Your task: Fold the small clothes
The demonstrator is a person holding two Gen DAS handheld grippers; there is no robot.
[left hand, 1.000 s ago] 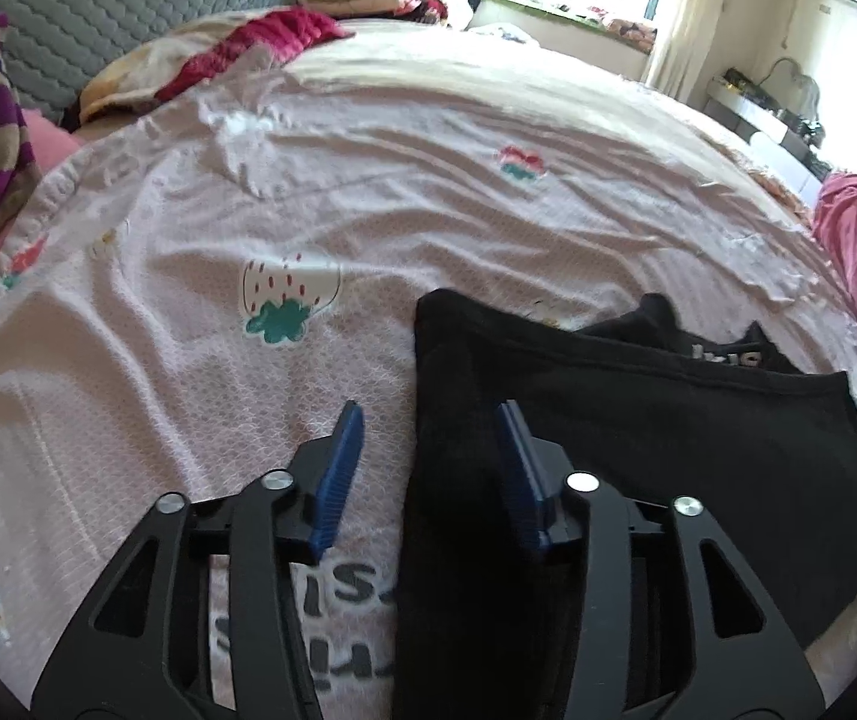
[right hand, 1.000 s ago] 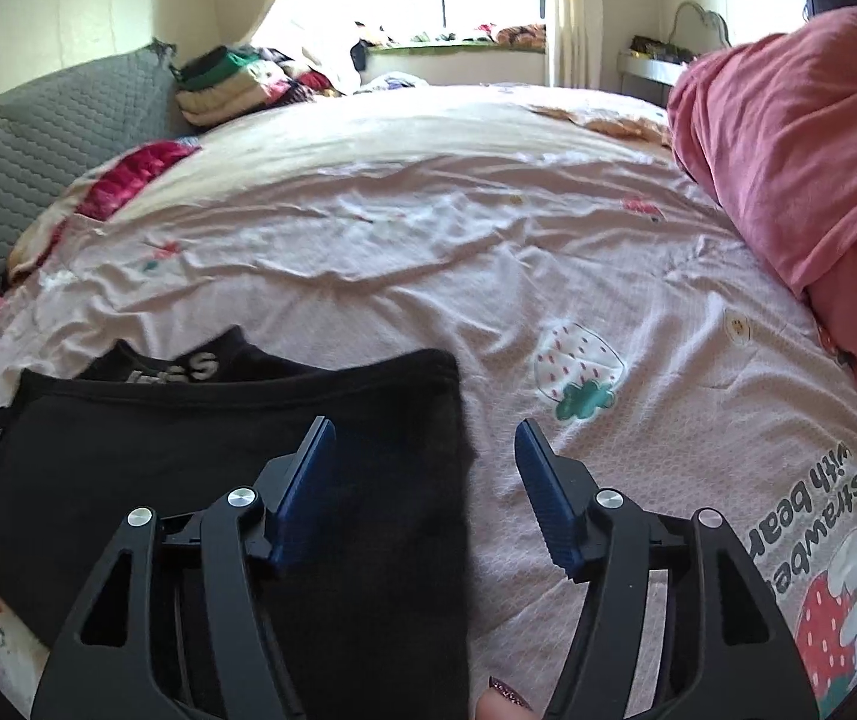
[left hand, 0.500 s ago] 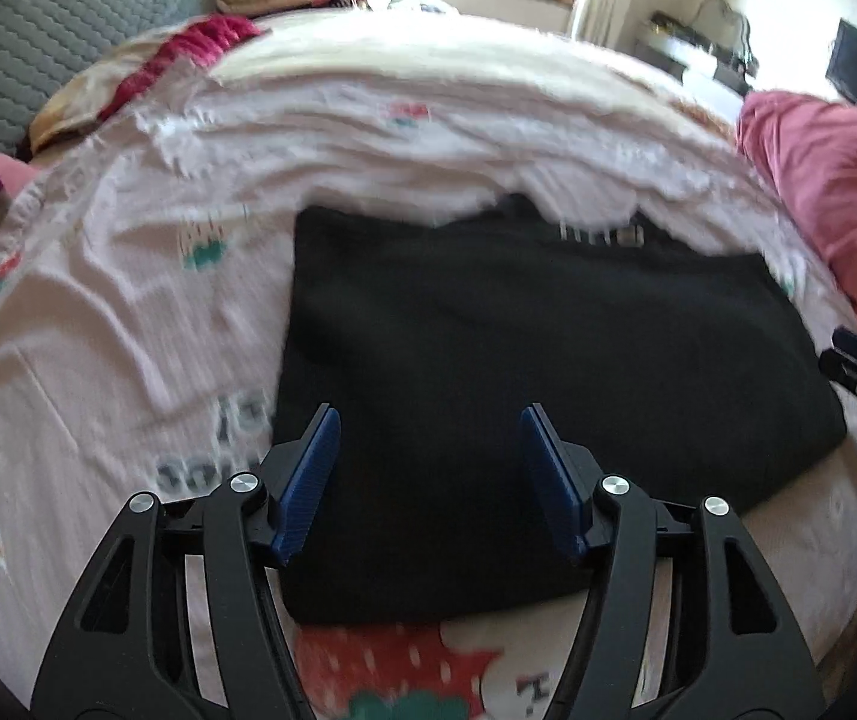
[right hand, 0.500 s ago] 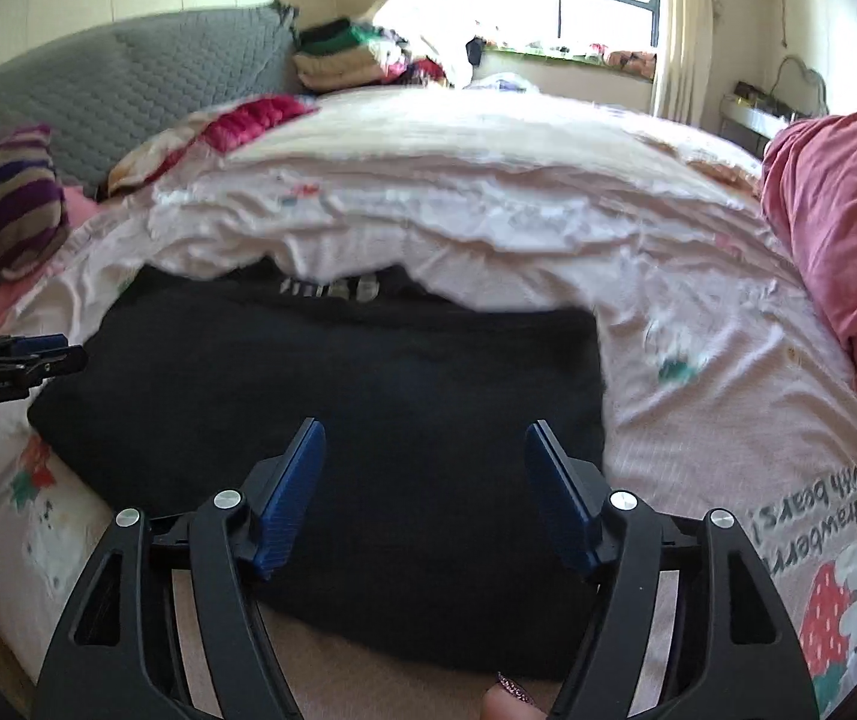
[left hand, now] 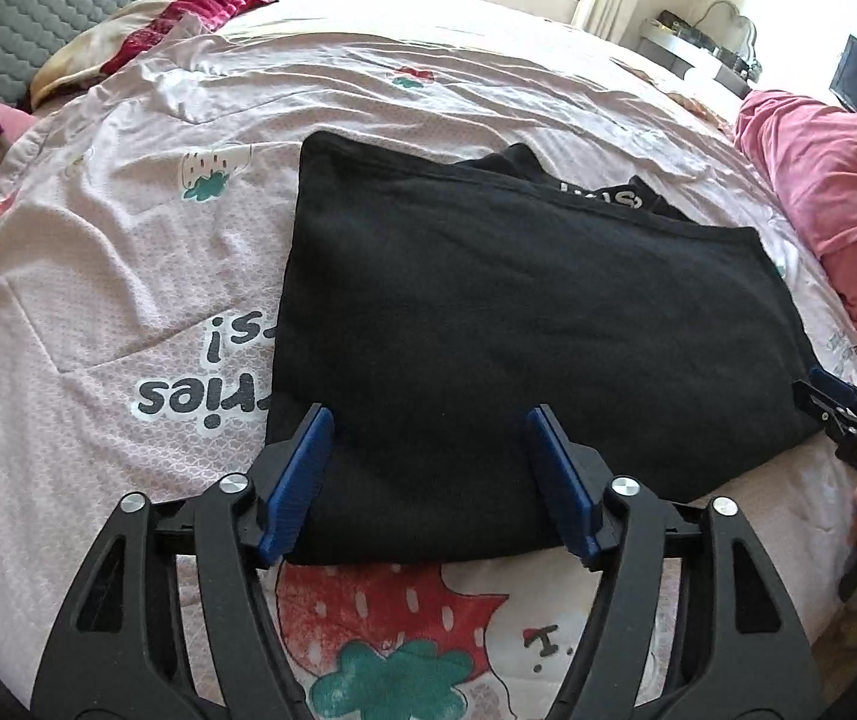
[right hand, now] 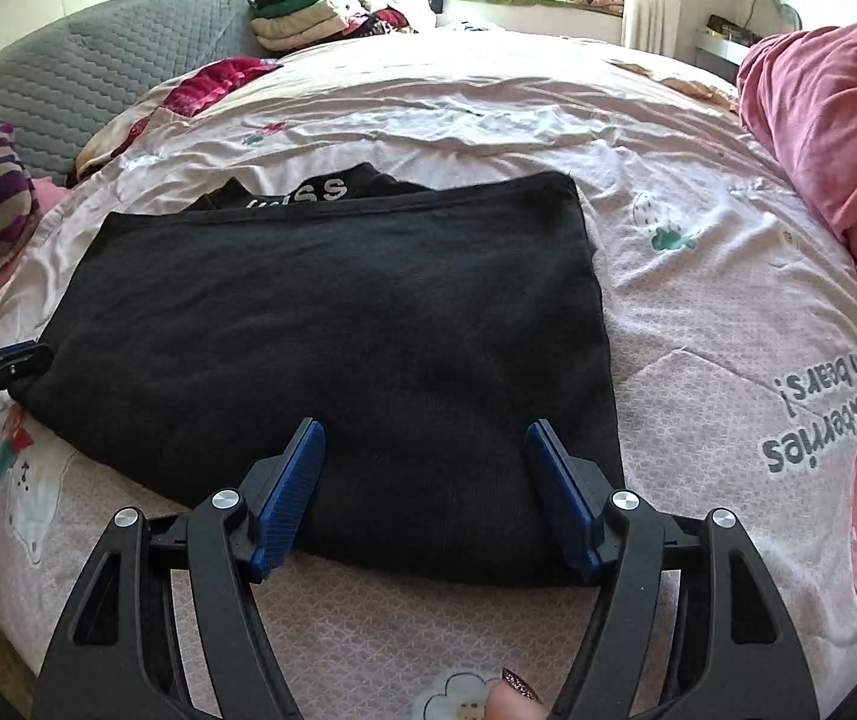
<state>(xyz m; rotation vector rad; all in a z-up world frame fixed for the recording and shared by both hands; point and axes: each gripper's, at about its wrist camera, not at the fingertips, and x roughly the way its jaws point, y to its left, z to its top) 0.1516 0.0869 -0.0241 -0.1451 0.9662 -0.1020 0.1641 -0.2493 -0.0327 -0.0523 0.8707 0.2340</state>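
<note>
Grippers tilt downward over the near edge of the folded black garment (left hand: 488,324), which lies flat on the bed (left hand: 128,276). The left hand-held gripper (left hand: 428,474) has just been widening its jaws; they stand open, pads clear of the knit cloth, holding nothing. The right hand-held gripper (right hand: 425,480) likewise has been opening and hangs empty above the garment's near right corner. White letters show at the garment's far edge. A fingertip (right hand: 509,702) peeks below.
</note>
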